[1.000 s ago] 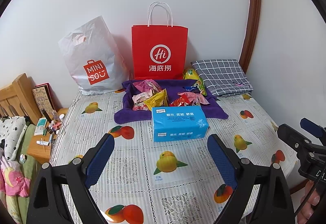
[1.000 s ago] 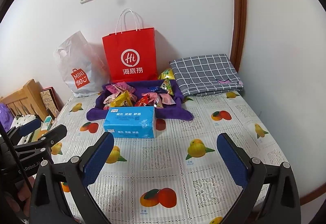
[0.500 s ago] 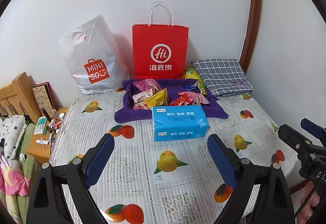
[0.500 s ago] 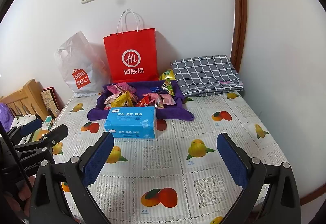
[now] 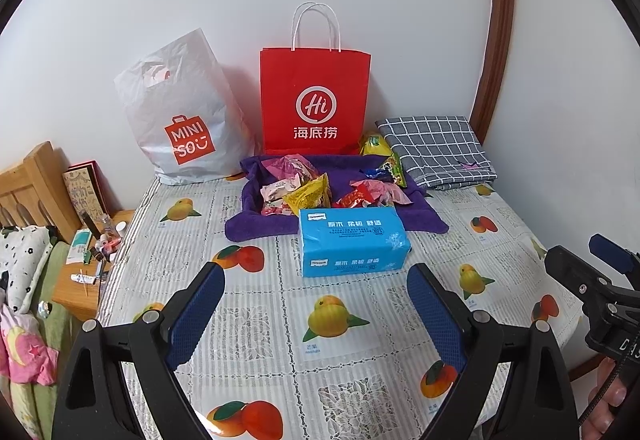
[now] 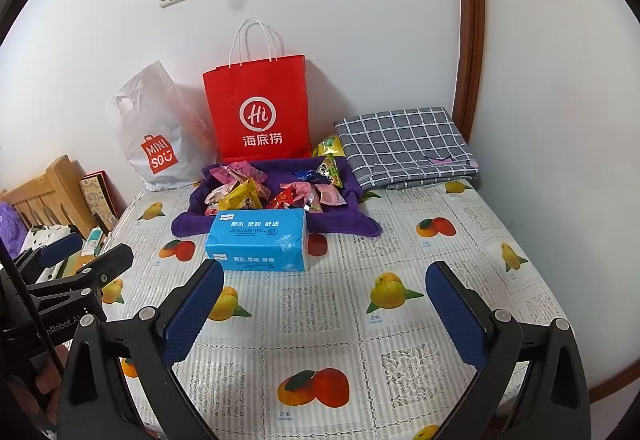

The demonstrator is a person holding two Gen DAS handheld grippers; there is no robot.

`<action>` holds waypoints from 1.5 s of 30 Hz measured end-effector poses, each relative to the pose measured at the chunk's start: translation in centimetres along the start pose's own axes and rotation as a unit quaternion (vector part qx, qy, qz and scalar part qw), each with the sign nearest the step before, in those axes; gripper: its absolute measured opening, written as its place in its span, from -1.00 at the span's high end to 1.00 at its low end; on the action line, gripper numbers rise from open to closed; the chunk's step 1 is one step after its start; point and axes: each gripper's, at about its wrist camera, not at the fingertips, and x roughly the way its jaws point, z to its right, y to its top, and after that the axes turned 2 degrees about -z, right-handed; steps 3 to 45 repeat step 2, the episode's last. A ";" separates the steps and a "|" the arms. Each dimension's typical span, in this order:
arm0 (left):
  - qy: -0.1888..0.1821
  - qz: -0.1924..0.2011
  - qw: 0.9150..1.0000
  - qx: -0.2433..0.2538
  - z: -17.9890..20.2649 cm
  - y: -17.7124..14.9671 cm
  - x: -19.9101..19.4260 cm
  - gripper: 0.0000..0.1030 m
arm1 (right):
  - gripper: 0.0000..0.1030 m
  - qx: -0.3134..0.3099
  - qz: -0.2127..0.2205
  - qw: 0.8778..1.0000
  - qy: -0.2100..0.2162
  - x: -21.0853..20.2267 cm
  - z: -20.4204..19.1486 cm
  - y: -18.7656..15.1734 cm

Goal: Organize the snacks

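So here's the setup: both grippers are hovering over a table covered in a fruit-print tablecloth [image 5: 248,328], and neither has anything in it. The left gripper [image 5: 316,284] has its blue-padded jaws spread wide with just bare tablecloth between them. Same deal with the right gripper [image 6: 324,282], jaws wide apart, nothing between the pads.

The snacks [image 5: 320,188] are a loose pile of small wrapped packets, pink, yellow, red and a couple of green ones, sitting on a purple towel [image 5: 256,228] toward the back of the table. The towel's edges are bunched up around them a bit like a shallow nest. One yellow-green packet [image 5: 374,144] sits just behind the towel, wedged between the red bag and the folded cloth.

Right in front of the towel, touching its front edge, is a blue pack of tissues [image 5: 352,246], lying flat, and it's between the grippers and the snacks.

Against the wall behind all that stands a red paper bag with white handles [image 5: 314,100], upright, and to its left a white Miniso plastic bag [image 5: 180,112] slumped against the wall. On the right there's a folded grey checked cloth [image 5: 434,144] in the corner, just beside the towel
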 end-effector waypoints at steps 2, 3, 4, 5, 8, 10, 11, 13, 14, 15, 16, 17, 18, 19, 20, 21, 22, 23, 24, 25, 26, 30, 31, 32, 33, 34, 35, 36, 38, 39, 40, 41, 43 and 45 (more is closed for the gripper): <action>0.002 0.002 1.000 0.004 0.0 0.0 -0.1 -0.80 | -0.94 0.000 0.000 1.000 -0.001 0.0 0.0 0.0; 0.002 0.002 1.000 0.004 0.0 0.0 -0.1 -0.80 | -0.94 0.000 0.000 1.000 -0.001 0.0 0.0 0.0; 0.002 0.002 1.000 0.004 0.0 0.0 -0.1 -0.80 | -0.94 0.000 0.000 1.000 -0.001 0.0 0.0 0.0; 0.002 0.002 1.000 0.004 0.0 0.0 -0.1 -0.80 | -0.94 0.000 0.000 1.000 -0.001 0.0 0.0 0.0; 0.002 0.002 1.000 0.004 0.0 0.0 -0.1 -0.80 | -0.94 0.000 0.000 1.000 -0.001 0.0 0.0 0.0; 0.002 0.002 1.000 0.004 0.0 0.0 -0.1 -0.80 | -0.94 0.000 0.000 1.000 -0.001 0.0 0.0 0.0; 0.002 0.002 1.000 0.004 0.0 0.0 -0.1 -0.80 | -0.94 0.000 0.000 1.000 -0.001 0.0 0.0 0.0; 0.002 0.002 1.000 0.004 0.0 0.0 -0.1 -0.80 | -0.94 0.000 0.000 1.000 -0.001 0.0 0.0 0.0; 0.002 0.002 1.000 0.004 0.0 0.0 -0.1 -0.80 | -0.94 0.000 0.000 1.000 -0.001 0.0 0.0 0.0; 0.002 0.002 1.000 0.004 0.0 0.0 -0.1 -0.80 | -0.94 0.000 0.000 1.000 -0.001 0.0 0.0 0.0; 0.002 0.002 1.000 0.004 0.0 0.0 -0.1 -0.80 | -0.94 0.000 0.000 1.000 -0.001 0.0 0.0 0.0; 0.002 0.002 1.000 0.004 0.0 0.0 -0.1 -0.80 | -0.94 0.000 0.000 1.000 -0.001 0.0 0.0 0.0; 0.002 0.002 1.000 0.004 0.0 0.0 -0.1 -0.80 | -0.94 0.000 0.000 1.000 -0.001 0.0 0.0 0.0; 0.002 0.002 1.000 0.004 0.0 0.0 -0.1 -0.80 | -0.94 0.000 0.000 1.000 -0.001 0.0 0.0 0.0; 0.002 0.002 1.000 0.004 0.0 0.0 -0.1 -0.80 | -0.94 0.000 0.000 1.000 -0.001 0.0 0.0 0.0; 0.002 0.002 1.000 0.004 0.0 0.0 -0.1 -0.80 | -0.94 0.000 0.000 1.000 -0.001 0.0 0.0 0.0; 0.002 0.002 1.000 0.004 0.0 0.0 -0.1 -0.80 | -0.94 0.000 0.000 1.000 -0.001 0.0 0.0 0.0; 0.002 0.002 1.000 0.004 0.0 0.0 -0.1 -0.80 | -0.94 0.000 0.000 1.000 -0.001 0.0 0.0 0.0; 0.002 0.002 1.000 0.004 0.0 0.0 -0.1 -0.80 | -0.94 0.000 0.000 1.000 -0.001 0.0 0.0 0.0; 0.002 0.002 1.000 0.004 0.0 0.0 -0.1 -0.80 | -0.94 0.000 0.000 1.000 -0.001 0.0 0.0 0.0; 0.002 0.002 1.000 0.004 0.0 0.0 -0.1 -0.80 | -0.94 0.000 0.000 1.000 -0.001 0.0 0.0 0.0; 0.002 0.002 1.000 0.004 0.0 0.0 -0.1 -0.80 | -0.94 0.000 0.000 1.000 -0.001 0.0 0.0 0.0; 0.002 0.002 1.000 0.004 0.0 0.0 -0.1 -0.80 | -0.94 0.000 0.000 1.000 -0.001 0.0 0.0 0.0; 0.002 0.002 1.000 0.004 0.0 0.0 -0.1 -0.80 | -0.94 0.000 0.000 1.000 -0.001 0.0 0.0 0.0; 0.002 0.002 1.000 0.004 0.0 0.0 -0.1 -0.80 | -0.94 0.000 0.000 1.000 -0.001 0.0 0.0 0.0; 0.002 0.002 1.000 0.004 0.0 0.0 -0.1 -0.80 | -0.94 0.000 0.000 1.000 -0.001 0.0 0.0 0.0; 0.002 0.002 1.000 0.004 0.0 0.0 -0.1 -0.80 | -0.94 0.000 0.000 1.000 -0.001 0.0 0.0 0.0; 0.002 0.002 1.000 0.004 0.0 0.0 -0.1 -0.80 | -0.94 0.000 0.000 1.000 -0.001 0.0 0.0 0.0; 0.002 0.002 1.000 0.004 0.0 0.0 -0.1 -0.80 | -0.94 0.000 0.000 1.000 -0.001 0.0 0.0 0.0; 0.002 0.002 1.000 0.004 0.0 0.0 -0.1 -0.80 | -0.94 0.000 0.000 1.000 -0.001 0.0 0.0 0.0; 0.002 0.002 1.000 0.004 0.0 0.0 -0.1 -0.80 | -0.94 0.000 0.000 1.000 -0.001 0.0 0.0 0.0; 0.002 0.002 1.000 0.004 0.0 0.0 -0.1 -0.80 | -0.94 0.000 0.000 1.000 -0.001 0.0 0.0 0.0; 0.002 0.002 1.000 0.004 0.0 0.0 -0.1 -0.80 | -0.94 0.000 0.000 1.000 -0.001 0.0 0.0 0.0; 0.002 0.002 1.000 0.004 0.0 0.0 -0.1 -0.80 | -0.94 0.000 0.000 1.000 -0.001 0.0 0.0 0.0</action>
